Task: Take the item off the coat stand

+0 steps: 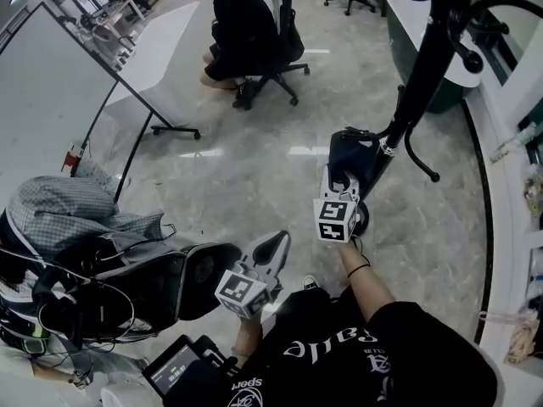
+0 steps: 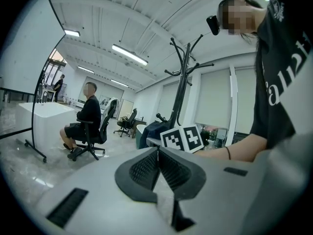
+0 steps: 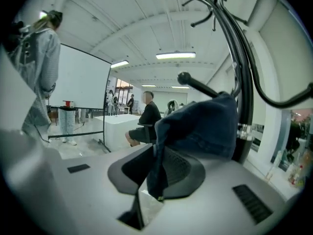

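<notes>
1. Head view: the right gripper (image 1: 341, 179) is raised to the coat stand (image 1: 422, 70). Its tips meet the dark blue item (image 1: 355, 149), which hangs low on the stand just beyond them. The left gripper (image 1: 273, 248) sits lower, well apart from the stand. Below both is a glossy grey marbled floor (image 1: 254, 168). A heap of clothes (image 1: 76, 219) and a whiteboard (image 1: 51, 83) lie off the left gripper's left, and a seated person (image 1: 242, 24) is far ahead.
2. Left gripper view: the jaws are pressed together with nothing between them, and the stand is far ahead.
3. Right gripper view: the jaws are clamped on a fold of the item. The rest drapes just above the tips, over a knobbed hook (image 3: 195, 84). The hold looks made; lifting the item clear is what seems left.
</notes>
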A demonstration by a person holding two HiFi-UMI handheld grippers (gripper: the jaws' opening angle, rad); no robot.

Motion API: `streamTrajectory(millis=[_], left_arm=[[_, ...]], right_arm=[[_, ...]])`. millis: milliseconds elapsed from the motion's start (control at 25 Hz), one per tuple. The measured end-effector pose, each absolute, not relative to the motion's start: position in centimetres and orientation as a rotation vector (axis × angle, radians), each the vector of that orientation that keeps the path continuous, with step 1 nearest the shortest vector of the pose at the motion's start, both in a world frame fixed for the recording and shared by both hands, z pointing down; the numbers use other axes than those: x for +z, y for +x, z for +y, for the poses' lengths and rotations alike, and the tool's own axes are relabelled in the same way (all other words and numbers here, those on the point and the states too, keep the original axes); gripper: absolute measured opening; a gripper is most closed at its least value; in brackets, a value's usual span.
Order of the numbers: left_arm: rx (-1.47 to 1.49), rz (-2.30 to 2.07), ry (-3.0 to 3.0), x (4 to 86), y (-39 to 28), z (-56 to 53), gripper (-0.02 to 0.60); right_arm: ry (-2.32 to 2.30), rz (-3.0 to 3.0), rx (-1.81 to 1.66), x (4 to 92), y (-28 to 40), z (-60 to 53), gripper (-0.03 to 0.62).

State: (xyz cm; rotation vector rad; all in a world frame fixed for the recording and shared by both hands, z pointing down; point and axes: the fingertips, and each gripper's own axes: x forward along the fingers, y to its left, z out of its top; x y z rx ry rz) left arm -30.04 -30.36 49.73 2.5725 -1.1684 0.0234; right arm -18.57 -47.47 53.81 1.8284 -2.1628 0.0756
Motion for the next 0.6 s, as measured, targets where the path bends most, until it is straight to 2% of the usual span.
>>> streamTrajectory(millis=[600], left_arm=[[-0.024,-1.213,2.564,48.7,-31.5,-29.8,0.003]], right_arm=[[1.519,-2.514,-0.221,43.6,-27.2,-44.3,0.069]])
